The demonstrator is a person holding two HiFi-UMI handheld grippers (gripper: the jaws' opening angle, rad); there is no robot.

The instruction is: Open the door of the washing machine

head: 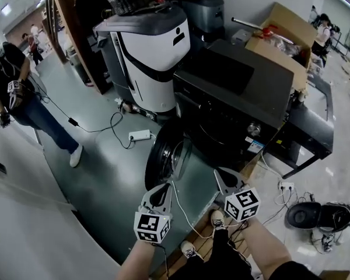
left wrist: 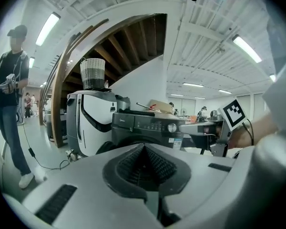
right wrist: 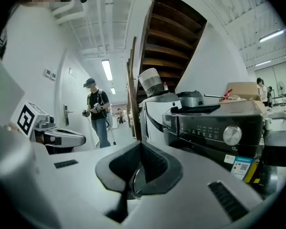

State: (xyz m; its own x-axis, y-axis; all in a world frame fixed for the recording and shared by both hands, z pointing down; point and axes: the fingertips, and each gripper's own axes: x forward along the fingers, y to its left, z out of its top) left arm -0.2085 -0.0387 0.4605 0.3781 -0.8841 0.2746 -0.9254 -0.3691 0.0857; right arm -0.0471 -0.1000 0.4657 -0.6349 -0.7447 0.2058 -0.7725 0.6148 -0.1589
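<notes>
- Head view: the dark washing machine [head: 239,92] is the largest thing, standing on the grey-green floor [head: 99,174] right of centre, with its control panel and silver dial facing the wearer.
- A white-and-grey machine [head: 154,57] stands just beside it on the left, and a woven basket sits on top.
- A person [head: 14,86] in dark clothes stands at the far left, well apart from the washer, holding a device in both hands.
- An open cardboard box [head: 289,31] rests behind the washer's top, to its right.
- The round door [head: 165,155] stands swung out from the washer's front at its lower left, edge-on to the camera, its glass bowl facing back toward the drum.
- The left tongs [head: 163,190] are held low in front of the door, near it but not touching. The left gripper view shows the jaws pressed together with nothing between them.
- The right tongs [head: 221,177] hover beside them, below the washer's front. The right gripper view shows these jaws closed and empty too.
- A white power strip [head: 140,135] lies on the floor left of the door, its cable trailing away.
</notes>
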